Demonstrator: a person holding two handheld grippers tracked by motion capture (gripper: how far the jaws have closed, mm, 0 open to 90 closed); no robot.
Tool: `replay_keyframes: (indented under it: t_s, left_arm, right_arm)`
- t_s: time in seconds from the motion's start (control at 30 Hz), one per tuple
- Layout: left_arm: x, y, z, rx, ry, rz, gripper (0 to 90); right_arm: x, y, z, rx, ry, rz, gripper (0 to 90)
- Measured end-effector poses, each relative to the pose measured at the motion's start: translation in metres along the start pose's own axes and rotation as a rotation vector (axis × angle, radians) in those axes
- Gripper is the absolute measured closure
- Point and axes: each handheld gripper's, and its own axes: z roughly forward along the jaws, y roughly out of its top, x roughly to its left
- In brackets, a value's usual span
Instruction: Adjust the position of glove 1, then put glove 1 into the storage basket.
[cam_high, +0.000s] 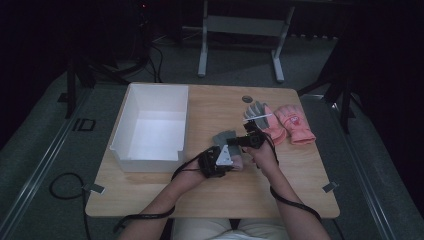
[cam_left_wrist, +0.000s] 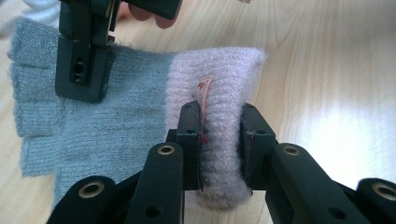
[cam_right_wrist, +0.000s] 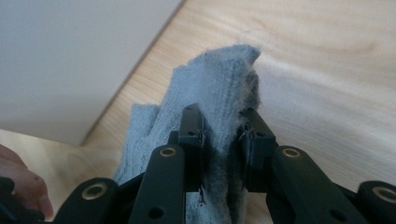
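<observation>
Both grippers have the grey-and-pink knitted fingerless glove (cam_left_wrist: 140, 107) over the wooden desk (cam_high: 280, 180), beside the white open box (cam_high: 150, 125). Left gripper (cam_left_wrist: 223, 149) fingers clamp the pink cuff (tag showing); right gripper (cam_right_wrist: 223, 149) fingers pinch the grey end.

On your table (cam_high: 150, 192), the box (cam_high: 131, 107) sits to your left. The knit glove (cam_high: 226, 138) lies just right of it, near the middle. Farther right and back, two more gloves (cam_high: 287, 122) lie side by side, apparently touching.
</observation>
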Motion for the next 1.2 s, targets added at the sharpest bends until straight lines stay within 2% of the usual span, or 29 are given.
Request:
replay_keyframes:
  t_s: [0.03,0.13,0.27,0.4,0.5,0.53,0.63,0.67,0.8,1.0,1.17,1.2]
  left_arm:
    - [0.0,0.004,-0.003,0.0,0.004,0.008,73.4]
    - [0.0,0.02,-0.017,-0.013,0.011,0.011,73.3]
    - [0.001,0.037,-0.031,-0.015,0.027,0.042,73.3]
    - [0.008,0.05,-0.047,-0.011,0.023,0.068,73.3]
    - [0.013,0.056,-0.056,-0.016,0.027,0.08,73.3]
    - [0.018,0.06,-0.063,-0.014,0.025,0.094,73.3]
    - [0.023,0.064,-0.07,0.0,0.02,0.107,73.3]
    - [0.025,0.066,-0.075,0.011,0.022,0.123,73.3]
    - [0.035,0.069,-0.088,0.024,0.013,0.14,73.3]
    - [0.049,0.068,-0.11,0.058,0.028,0.181,73.3]
    - [0.056,0.066,-0.126,0.108,0.046,0.184,73.3]
    - [0.057,0.065,-0.129,0.117,0.053,0.187,73.3]
  right_arm:
    - [0.0,0.0,0.0,0.0,0.0,0.0,74.0]
    - [0.008,0.007,-0.019,-0.033,0.001,-0.023,74.1]
    - [0.016,0.015,-0.039,-0.065,0.001,-0.051,74.1]
    - [0.024,0.024,-0.055,-0.093,0.008,-0.067,74.1]
    - [0.026,0.029,-0.06,-0.104,0.014,-0.067,74.1]
    - [0.03,0.034,-0.065,-0.116,0.015,-0.069,74.1]
    - [0.034,0.039,-0.068,-0.119,0.009,-0.08,74.2]
    - [0.036,0.042,-0.069,-0.12,0.01,-0.084,74.2]
    - [0.048,0.054,-0.072,-0.139,0.01,-0.099,74.2]
    - [0.067,0.071,-0.07,-0.155,0.009,-0.124,74.2]
    - [0.084,0.086,-0.062,-0.162,0.025,-0.143,74.2]
    - [0.084,0.086,-0.062,-0.162,0.025,-0.143,74.2]
